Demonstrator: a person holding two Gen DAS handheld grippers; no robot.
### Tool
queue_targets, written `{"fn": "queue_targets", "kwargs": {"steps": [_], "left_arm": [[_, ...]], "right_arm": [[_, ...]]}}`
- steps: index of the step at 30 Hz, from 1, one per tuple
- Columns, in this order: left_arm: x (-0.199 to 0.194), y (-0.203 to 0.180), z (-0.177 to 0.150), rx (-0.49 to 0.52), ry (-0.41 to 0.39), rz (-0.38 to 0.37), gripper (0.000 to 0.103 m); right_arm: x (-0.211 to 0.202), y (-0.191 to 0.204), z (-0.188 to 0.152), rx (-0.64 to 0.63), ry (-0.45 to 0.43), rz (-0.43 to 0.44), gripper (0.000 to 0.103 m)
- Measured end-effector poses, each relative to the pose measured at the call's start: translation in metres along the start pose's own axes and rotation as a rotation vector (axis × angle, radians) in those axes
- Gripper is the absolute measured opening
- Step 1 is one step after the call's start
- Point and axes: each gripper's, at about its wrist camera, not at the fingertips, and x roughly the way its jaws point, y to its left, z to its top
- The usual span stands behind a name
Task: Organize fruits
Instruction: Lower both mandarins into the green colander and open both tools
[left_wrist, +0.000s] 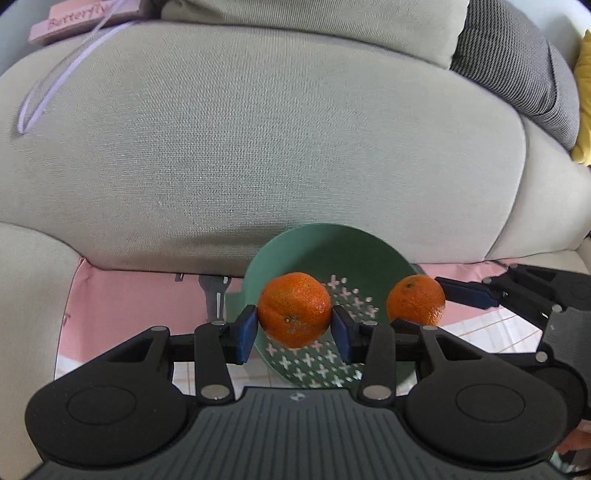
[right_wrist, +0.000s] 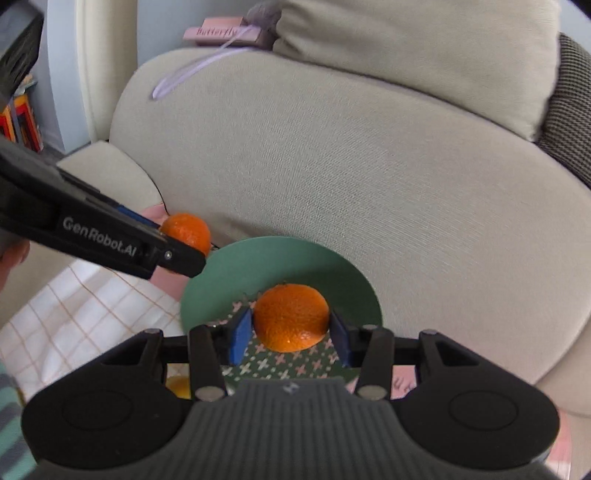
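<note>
My left gripper (left_wrist: 294, 328) is shut on an orange tangerine (left_wrist: 294, 309) and holds it above a green perforated bowl (left_wrist: 314, 247). My right gripper (right_wrist: 290, 334) is shut on a second tangerine (right_wrist: 290, 317) over the same bowl (right_wrist: 266, 262). In the left wrist view the right gripper (left_wrist: 424, 308) comes in from the right with its tangerine (left_wrist: 415, 300). In the right wrist view the left gripper (right_wrist: 184, 240) comes in from the left with its tangerine (right_wrist: 186, 230). The bowl's floor shows no fruit.
A beige sofa cushion (left_wrist: 258, 147) rises just behind the bowl. A pink "Butterfly" box (left_wrist: 81, 20) with a lilac cord lies on the sofa. Pink and checked cloth (right_wrist: 85, 310) covers the surface under the bowl. Another orange fruit (right_wrist: 179, 386) peeks out below the right gripper.
</note>
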Motion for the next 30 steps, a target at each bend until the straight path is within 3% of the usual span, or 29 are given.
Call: {"fn": "queue_targets", "kwargs": {"steps": [13, 30], "left_arm": [[0.065, 0.005, -0.001, 0.117, 0.077, 0.042, 0.048], [0.115, -0.009, 0.006, 0.162, 0.168, 0.043, 0.048]], "right_arm": [[0.083, -0.017, 0.002, -0.101, 0.126, -0.004, 0.043], [0.123, -0.021, -0.007, -0.167, 0.217, -0.018, 0.043]]}}
